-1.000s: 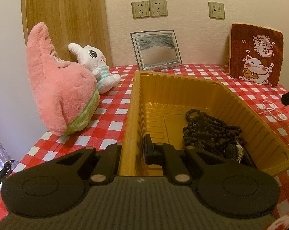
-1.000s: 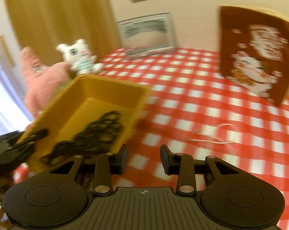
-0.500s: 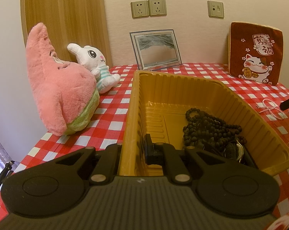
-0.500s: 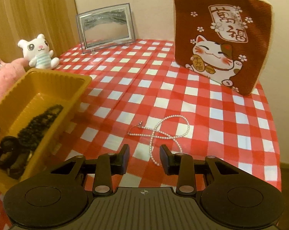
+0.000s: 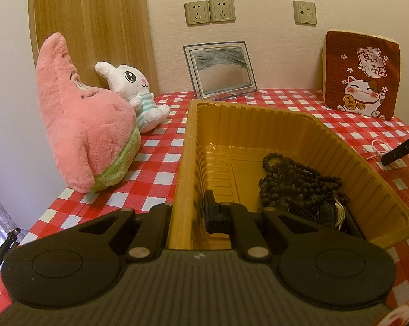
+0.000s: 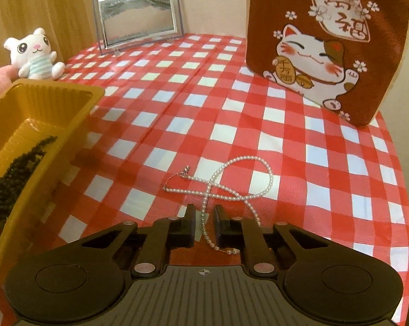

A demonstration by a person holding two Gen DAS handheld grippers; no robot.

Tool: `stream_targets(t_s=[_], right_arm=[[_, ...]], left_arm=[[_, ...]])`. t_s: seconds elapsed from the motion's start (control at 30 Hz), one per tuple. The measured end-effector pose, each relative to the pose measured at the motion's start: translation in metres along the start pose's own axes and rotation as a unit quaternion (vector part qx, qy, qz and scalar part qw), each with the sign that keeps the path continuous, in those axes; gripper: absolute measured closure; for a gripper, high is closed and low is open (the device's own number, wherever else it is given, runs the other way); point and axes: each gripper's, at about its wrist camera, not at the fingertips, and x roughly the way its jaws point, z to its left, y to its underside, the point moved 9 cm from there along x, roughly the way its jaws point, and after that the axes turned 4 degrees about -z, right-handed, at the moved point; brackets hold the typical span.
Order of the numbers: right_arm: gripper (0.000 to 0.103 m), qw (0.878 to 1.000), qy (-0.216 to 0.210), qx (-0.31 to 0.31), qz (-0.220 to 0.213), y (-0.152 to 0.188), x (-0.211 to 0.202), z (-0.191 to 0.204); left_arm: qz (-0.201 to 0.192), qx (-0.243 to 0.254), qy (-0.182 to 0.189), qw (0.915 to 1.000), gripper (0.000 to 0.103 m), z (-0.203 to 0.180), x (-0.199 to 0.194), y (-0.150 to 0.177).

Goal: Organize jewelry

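A yellow plastic tray [image 5: 326,133] [image 6: 55,92] stands on the red checked tablecloth. It holds a black bead necklace [image 5: 291,174] [image 6: 19,163] and other dark pieces. My left gripper [image 5: 188,209] is shut on the tray's near left wall, one finger inside, one outside. A white pearl necklace [image 6: 231,187] [image 5: 378,149] lies on the cloth right of the tray. My right gripper [image 6: 204,225] is open, low over the cloth, with one strand of the pearl necklace running between its fingers.
A pink star plush [image 5: 82,125] and a white bunny plush [image 5: 134,92] [image 6: 33,57] sit left of the tray. A framed picture [image 5: 220,70] [image 6: 139,27] leans on the back wall. A brown lucky-cat cushion [image 5: 362,76] [image 6: 326,40] stands at the back right. The table's right edge is close.
My right gripper swung right from the tray, came down to the pearl necklace and narrowed its jaws around one strand. My left gripper and the tray stayed still.
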Motion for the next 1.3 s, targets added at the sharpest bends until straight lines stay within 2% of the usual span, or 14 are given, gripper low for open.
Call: stream_targets(t_s=[0.07, 0.13, 0.37, 0.8, 1.03, 1.3], right_arm=[[0.092, 1.0, 0.001, 0.001, -0.003, -0.001, 0.001, 0.0], [0.101, 1.0, 0.0, 0.002, -0.003, -0.002, 0.002, 0.0], [0.101, 1.0, -0.005, 0.015, -0.018, -0.011, -0.013, -0.003], [0.101, 0.987, -0.042, 0.054, -0.144, -0.096, -0.123, -0.015], [0.101, 0.979, -0.068, 0.038, -0.187, -0.128, -0.171, 0.004], [0.101, 0.97, -0.114, 0.013, -0.216, -0.152, -0.211, 0.043]], left_arm=[[0.0, -0.001, 0.0, 1.0, 0.095, 0.0, 0.0, 0.0], [0.0, 0.0, 0.0, 1.0, 0.095, 0.0, 0.0, 0.0], [0.0, 0.0, 0.0, 1.0, 0.095, 0.0, 0.0, 0.0], [0.0, 0.001, 0.0, 1.0, 0.095, 0.0, 0.0, 0.001], [0.0, 0.001, 0.0, 1.0, 0.095, 0.0, 0.0, 0.0], [-0.001, 0.001, 0.0, 1.0, 0.095, 0.0, 0.0, 0.0]])
